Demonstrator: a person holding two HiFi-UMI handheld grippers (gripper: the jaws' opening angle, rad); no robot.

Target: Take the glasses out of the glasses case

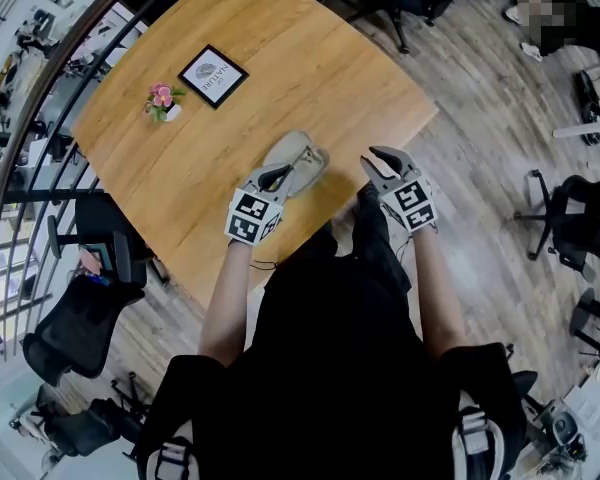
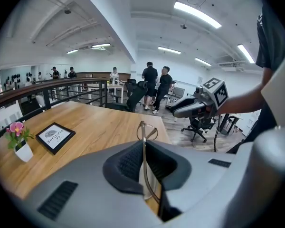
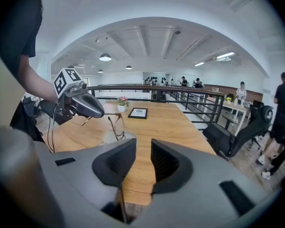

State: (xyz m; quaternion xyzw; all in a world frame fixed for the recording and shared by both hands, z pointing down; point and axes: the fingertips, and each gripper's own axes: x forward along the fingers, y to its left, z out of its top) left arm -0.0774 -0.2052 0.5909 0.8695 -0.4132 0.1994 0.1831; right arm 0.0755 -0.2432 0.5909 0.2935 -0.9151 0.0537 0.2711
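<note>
A pale glasses case (image 1: 298, 160) lies near the front edge of the wooden table (image 1: 280, 58). My left gripper (image 1: 279, 176) hangs just above it. In the left gripper view the left gripper (image 2: 144, 147) is shut on a thin temple arm of the wire-rimmed glasses (image 2: 146, 129), which stick up between the pads. The right gripper view shows the glasses (image 3: 117, 125) dangling from the left gripper (image 3: 98, 112) over the case (image 3: 110, 137). My right gripper (image 1: 381, 156) hovers to the right of the case, off the table's edge. Its jaws (image 3: 143, 151) stand apart with nothing between them.
A black-framed card (image 1: 213, 75) and a small pot of pink flowers (image 1: 163, 101) stand at the far left of the table. Office chairs (image 1: 75, 318) ring the table and a railing (image 3: 190, 99) runs behind it. People stand far off (image 2: 156, 84).
</note>
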